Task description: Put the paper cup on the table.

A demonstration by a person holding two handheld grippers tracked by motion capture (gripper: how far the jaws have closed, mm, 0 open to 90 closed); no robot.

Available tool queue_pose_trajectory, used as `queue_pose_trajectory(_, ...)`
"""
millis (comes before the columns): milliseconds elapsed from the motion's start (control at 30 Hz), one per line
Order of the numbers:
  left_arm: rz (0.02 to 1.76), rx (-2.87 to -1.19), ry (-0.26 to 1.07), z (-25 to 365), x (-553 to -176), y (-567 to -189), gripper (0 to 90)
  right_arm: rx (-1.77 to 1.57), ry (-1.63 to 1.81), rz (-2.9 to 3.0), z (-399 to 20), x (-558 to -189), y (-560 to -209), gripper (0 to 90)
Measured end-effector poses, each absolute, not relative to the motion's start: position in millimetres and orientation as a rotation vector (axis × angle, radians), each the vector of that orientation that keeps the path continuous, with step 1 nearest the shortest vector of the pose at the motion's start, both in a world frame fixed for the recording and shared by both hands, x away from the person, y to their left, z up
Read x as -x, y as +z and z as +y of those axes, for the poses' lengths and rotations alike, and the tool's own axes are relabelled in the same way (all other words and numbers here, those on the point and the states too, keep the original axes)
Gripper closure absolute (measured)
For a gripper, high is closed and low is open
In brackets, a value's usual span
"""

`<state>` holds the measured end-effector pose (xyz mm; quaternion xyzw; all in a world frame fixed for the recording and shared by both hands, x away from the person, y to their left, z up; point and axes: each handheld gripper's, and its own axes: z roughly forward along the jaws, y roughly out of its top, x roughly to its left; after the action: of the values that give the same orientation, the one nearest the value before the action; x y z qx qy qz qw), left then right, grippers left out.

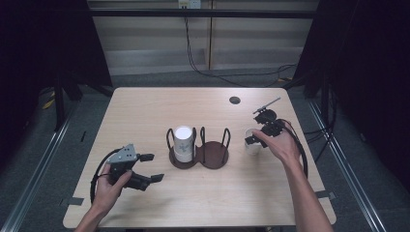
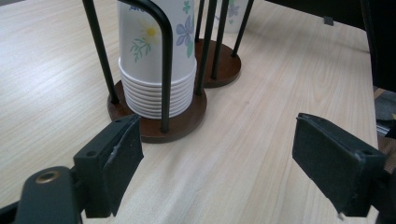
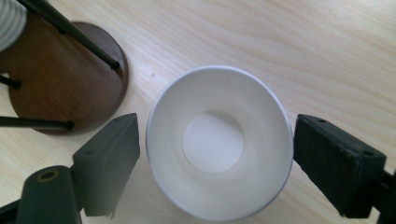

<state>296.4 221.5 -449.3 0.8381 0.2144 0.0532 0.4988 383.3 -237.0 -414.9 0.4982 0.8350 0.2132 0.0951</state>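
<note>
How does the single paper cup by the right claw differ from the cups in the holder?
The single cup stands alone on the table, mouth up; the stack of cups sits upside down inside the holder. The right claw straddles the single cup with its jaws open; the left claw is apart from the stack. Both are white paper.

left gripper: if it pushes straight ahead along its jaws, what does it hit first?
Probably the near wooden base of the cup holder and its black rod, with the stack of paper cups just behind. The left gripper is open; depth is uncertain.
</note>
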Motion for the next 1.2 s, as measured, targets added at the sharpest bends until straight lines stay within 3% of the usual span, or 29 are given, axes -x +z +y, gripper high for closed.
queue_pose_trajectory(633, 0.547, -1.991, 0.133, 225, -297, -447, 15.9, -1.423, 0.906, 2.328, -243, -361, -399, 14.7)
queue_pose_trajectory(1200, 0.581, -1.962, 0.131, 224, -298, -446, 16.0, -1.354, 1.160, 2.078, -249, -316, -403, 13.8)
